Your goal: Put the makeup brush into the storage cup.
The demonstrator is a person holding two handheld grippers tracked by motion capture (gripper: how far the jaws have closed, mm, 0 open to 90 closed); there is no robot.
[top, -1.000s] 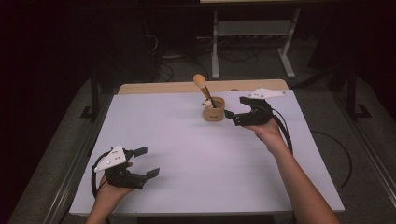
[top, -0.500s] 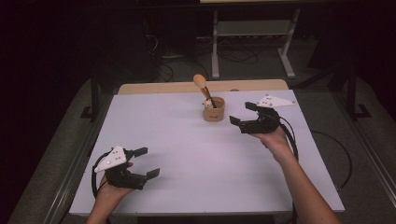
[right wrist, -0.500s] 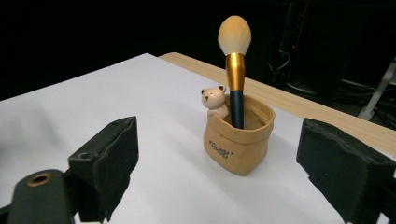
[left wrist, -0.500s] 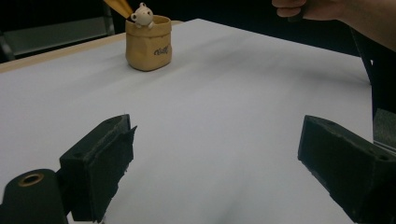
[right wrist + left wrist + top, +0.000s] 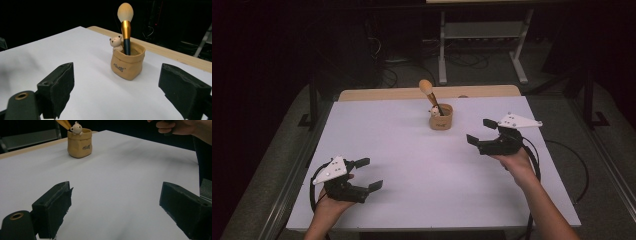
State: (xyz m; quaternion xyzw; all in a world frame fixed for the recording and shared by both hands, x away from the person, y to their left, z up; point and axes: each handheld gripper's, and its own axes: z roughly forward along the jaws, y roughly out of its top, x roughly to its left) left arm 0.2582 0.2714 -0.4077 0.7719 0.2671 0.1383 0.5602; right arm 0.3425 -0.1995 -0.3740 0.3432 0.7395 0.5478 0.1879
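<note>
I see bare white bench (image 5: 412, 165) around; the brush (image 5: 125, 27) pot (image 5: 441, 116) sits upper-left of my open, empty right hand-held gripper (image 5: 482, 132).

Your pot (image 5: 441, 118): small tan sack-shaped holder, upright on the white sheet near the table's far edge, dark lettering on its side, little bear figure (image 5: 115, 42) perched at the rim. Your brush (image 5: 125, 25): dark handle down in the pot, gold ferrule, cream head up, leaning slightly.
</note>
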